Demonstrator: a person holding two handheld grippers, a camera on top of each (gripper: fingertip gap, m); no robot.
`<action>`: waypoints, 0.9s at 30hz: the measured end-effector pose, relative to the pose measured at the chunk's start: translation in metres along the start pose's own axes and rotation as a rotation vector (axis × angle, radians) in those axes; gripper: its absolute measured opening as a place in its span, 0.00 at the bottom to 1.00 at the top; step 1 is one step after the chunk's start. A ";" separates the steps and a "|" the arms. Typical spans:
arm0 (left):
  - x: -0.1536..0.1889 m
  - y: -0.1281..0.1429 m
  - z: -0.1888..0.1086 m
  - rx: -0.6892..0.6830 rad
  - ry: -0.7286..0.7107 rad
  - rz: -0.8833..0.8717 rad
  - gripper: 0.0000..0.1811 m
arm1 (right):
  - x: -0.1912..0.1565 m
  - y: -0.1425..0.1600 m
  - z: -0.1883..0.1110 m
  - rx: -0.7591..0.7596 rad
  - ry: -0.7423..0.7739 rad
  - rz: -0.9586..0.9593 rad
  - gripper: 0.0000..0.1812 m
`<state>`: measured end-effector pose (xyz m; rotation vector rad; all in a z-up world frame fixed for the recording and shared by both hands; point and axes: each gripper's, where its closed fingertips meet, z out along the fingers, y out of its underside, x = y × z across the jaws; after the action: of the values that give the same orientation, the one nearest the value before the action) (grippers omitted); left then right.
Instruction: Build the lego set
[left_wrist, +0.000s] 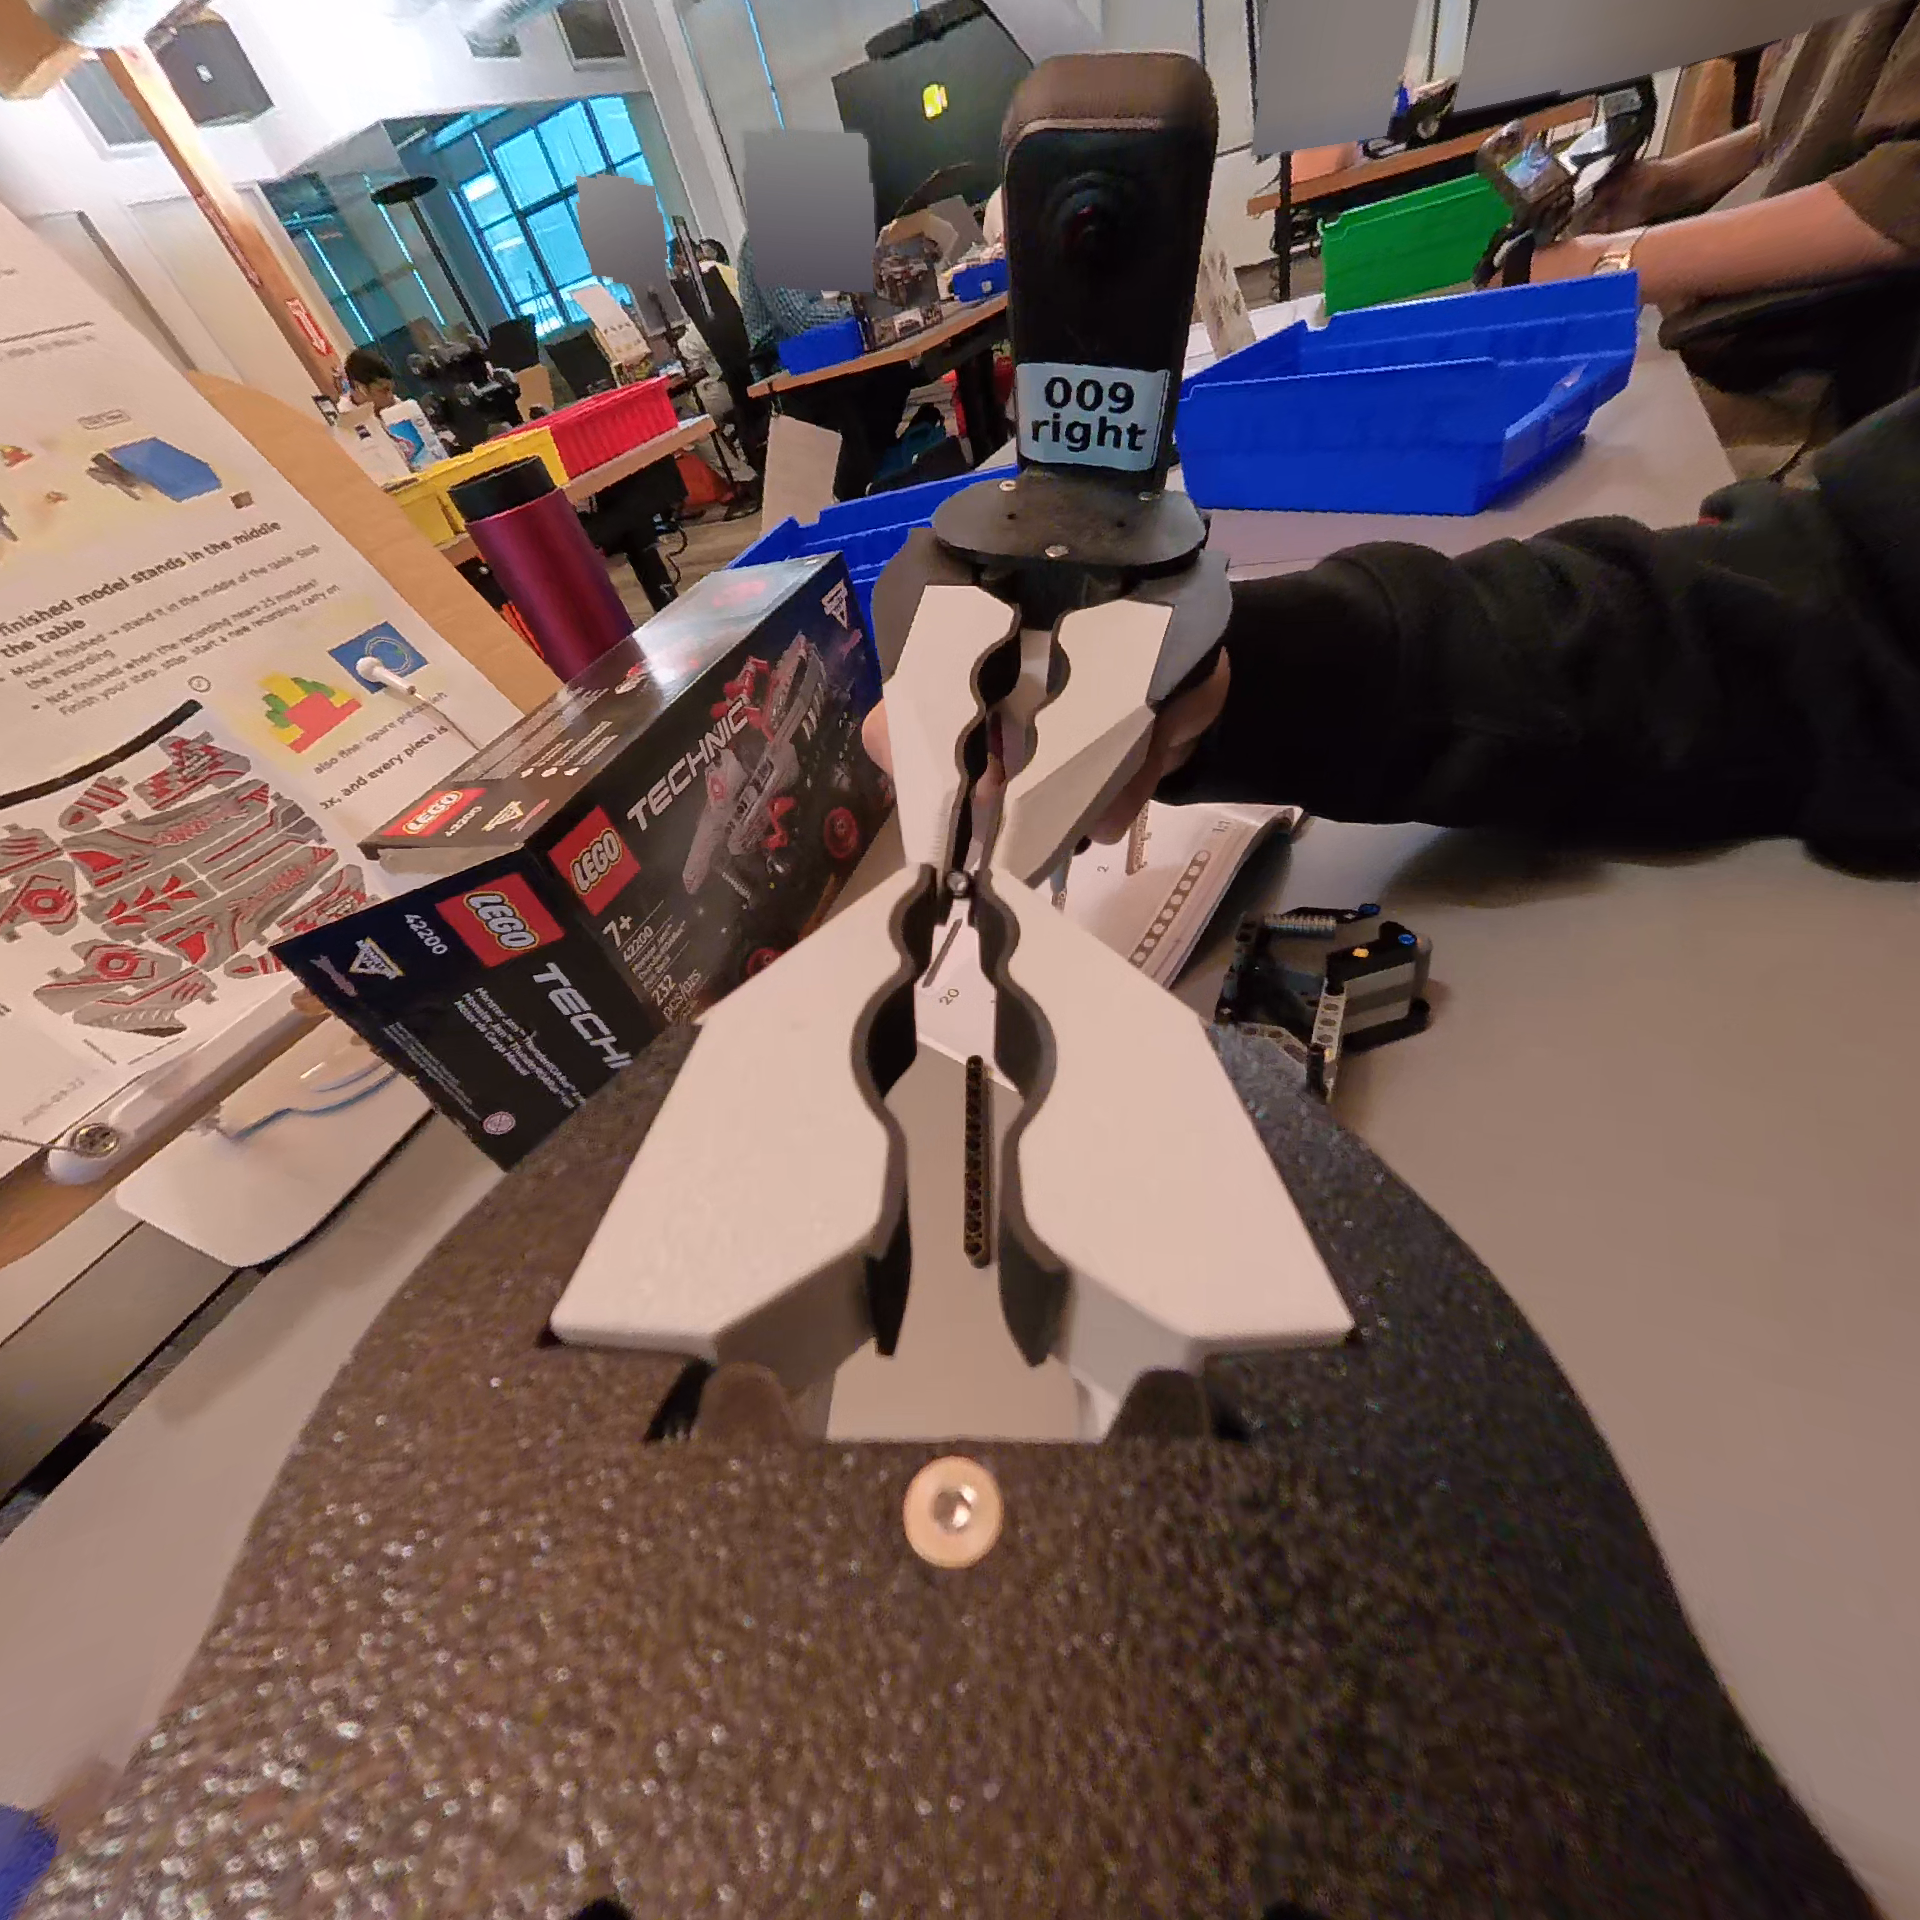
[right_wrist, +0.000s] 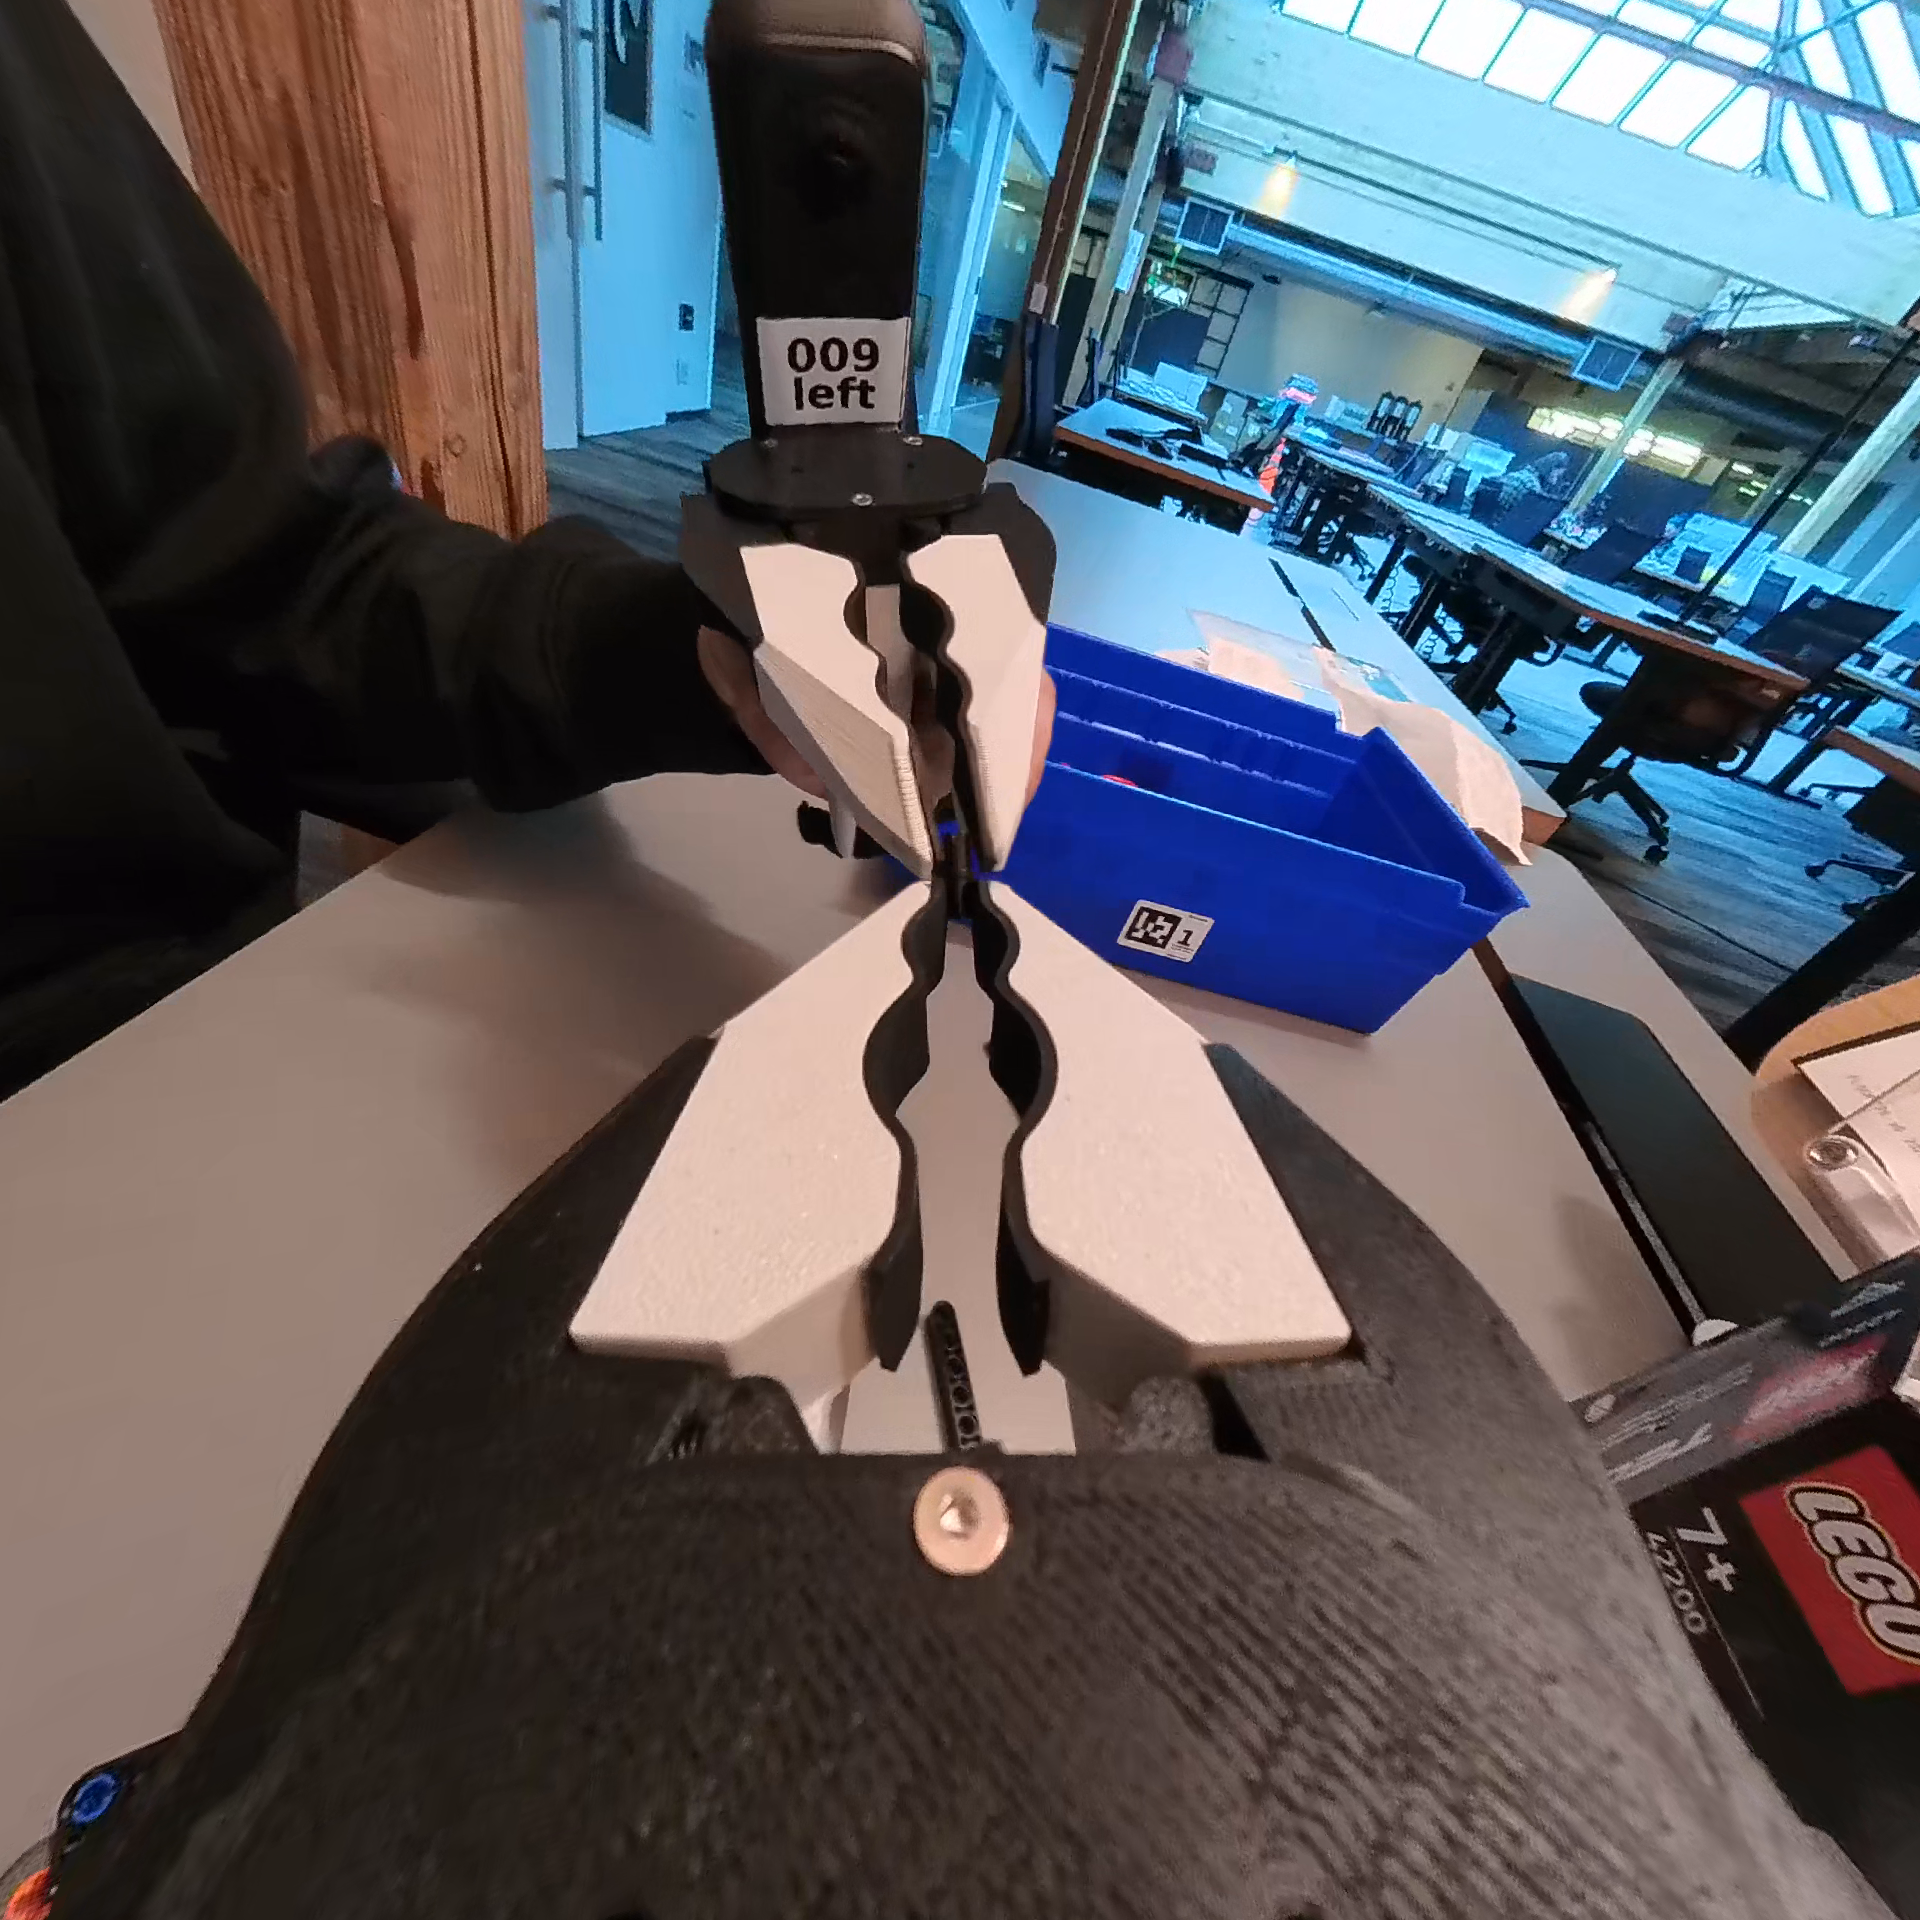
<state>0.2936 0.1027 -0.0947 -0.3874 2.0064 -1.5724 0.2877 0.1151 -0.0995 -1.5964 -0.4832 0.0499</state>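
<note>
Above the grey table (left_wrist: 1558, 1351) your left gripper (left_wrist: 956, 883) and right gripper (right_wrist: 961, 873) meet tip to tip, both nearly pressed together, pinching a small dark piece (left_wrist: 958, 884). At 3 o'clock lies your half-built model (left_wrist: 1335, 987); at 9, the set's box (left_wrist: 623, 862).

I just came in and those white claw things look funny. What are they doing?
A person in black sleeves holds two white two-finger grippers tip to tip above the grey table. The left gripper and right gripper are pinched nearly shut where they meet on a tiny dark piece with blue on it; who grips it is unclear. A long black holed beam lies below. The half-built grey model waits beside the black set box.
</note>
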 end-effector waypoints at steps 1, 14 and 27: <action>0.000 0.000 0.000 -0.003 0.004 0.001 0.02 | 0.000 0.000 -0.001 -0.002 -0.001 -0.002 0.01; -0.004 0.011 0.005 0.009 0.019 -0.134 0.01 | 0.002 0.014 -0.009 -0.109 0.028 -0.121 0.04; -0.013 0.078 0.019 -0.281 0.022 -0.307 0.01 | 0.011 0.111 -0.012 -0.530 0.033 -0.110 0.14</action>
<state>0.3235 0.1156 -0.1693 -0.8235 2.2758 -1.4703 0.3320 0.1066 -0.2020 -2.0796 -0.5894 -0.2034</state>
